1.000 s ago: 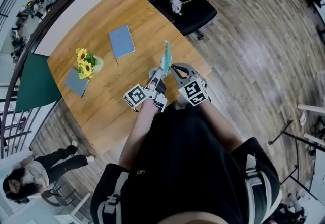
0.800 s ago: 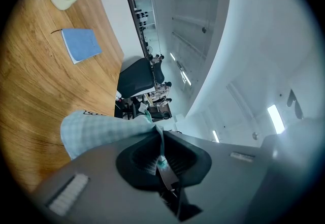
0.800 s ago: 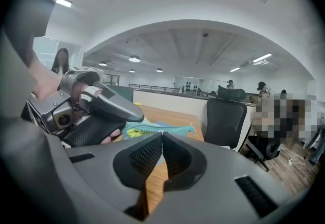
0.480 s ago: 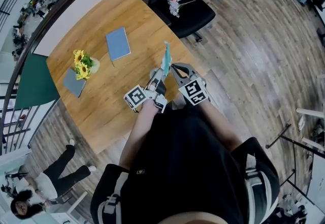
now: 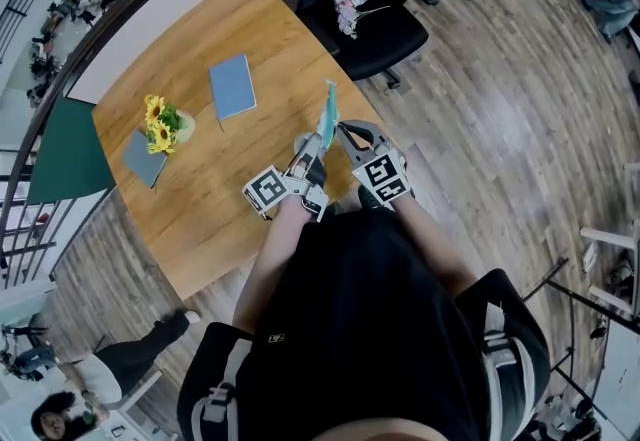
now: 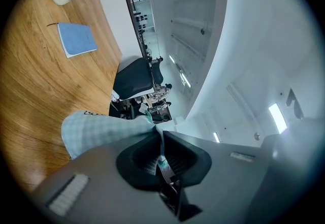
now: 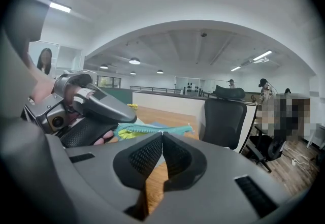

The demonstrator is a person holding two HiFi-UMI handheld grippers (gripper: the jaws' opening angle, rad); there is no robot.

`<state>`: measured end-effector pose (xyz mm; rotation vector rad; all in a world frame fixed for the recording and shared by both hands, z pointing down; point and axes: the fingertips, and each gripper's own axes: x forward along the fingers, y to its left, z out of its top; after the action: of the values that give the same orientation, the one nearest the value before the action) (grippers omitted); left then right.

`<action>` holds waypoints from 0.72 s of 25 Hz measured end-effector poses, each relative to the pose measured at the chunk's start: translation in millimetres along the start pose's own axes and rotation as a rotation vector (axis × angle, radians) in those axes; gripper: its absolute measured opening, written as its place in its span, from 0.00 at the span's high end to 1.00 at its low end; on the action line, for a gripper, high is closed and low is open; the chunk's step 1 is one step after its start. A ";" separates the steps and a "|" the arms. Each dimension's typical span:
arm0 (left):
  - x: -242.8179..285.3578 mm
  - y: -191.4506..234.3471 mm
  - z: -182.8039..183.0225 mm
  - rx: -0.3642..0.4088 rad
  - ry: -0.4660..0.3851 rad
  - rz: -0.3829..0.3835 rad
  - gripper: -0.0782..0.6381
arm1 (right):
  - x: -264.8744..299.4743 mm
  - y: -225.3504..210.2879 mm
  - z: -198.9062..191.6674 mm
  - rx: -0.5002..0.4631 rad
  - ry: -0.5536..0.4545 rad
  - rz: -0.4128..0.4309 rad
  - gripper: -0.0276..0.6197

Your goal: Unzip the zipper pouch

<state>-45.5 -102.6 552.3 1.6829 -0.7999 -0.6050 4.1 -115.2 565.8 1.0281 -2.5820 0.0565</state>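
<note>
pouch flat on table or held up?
Held up, on edge: the left gripper is clamped on the pouch, which shows edge-on in the head view, not flat on the table.

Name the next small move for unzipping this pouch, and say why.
Probably draw the right gripper along the zipper, away from the left gripper: the left is clamped on the pouch, and the right is seemingly shut at its zipper edge.
</note>
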 end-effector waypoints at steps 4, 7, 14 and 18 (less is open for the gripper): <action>2.3 0.6 2.8 -0.004 -0.014 0.003 0.87 | 2.6 -5.5 1.5 -0.012 -0.001 0.016 0.95; 3.7 2.2 4.4 0.001 -0.021 0.008 0.87 | 6.0 -7.2 1.3 -0.020 -0.002 0.029 0.95; 7.9 -0.5 8.1 -0.004 -0.042 0.004 0.87 | 14.2 -12.7 4.6 -0.036 -0.007 0.058 0.95; 11.6 -2.8 12.4 0.008 -0.050 0.007 0.87 | 18.7 -16.9 8.0 -0.038 -0.012 0.068 0.95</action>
<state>-46.8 -118.9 546.6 1.6774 -0.8446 -0.6423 0.4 -141.2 563.1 0.9303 -2.6182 0.0190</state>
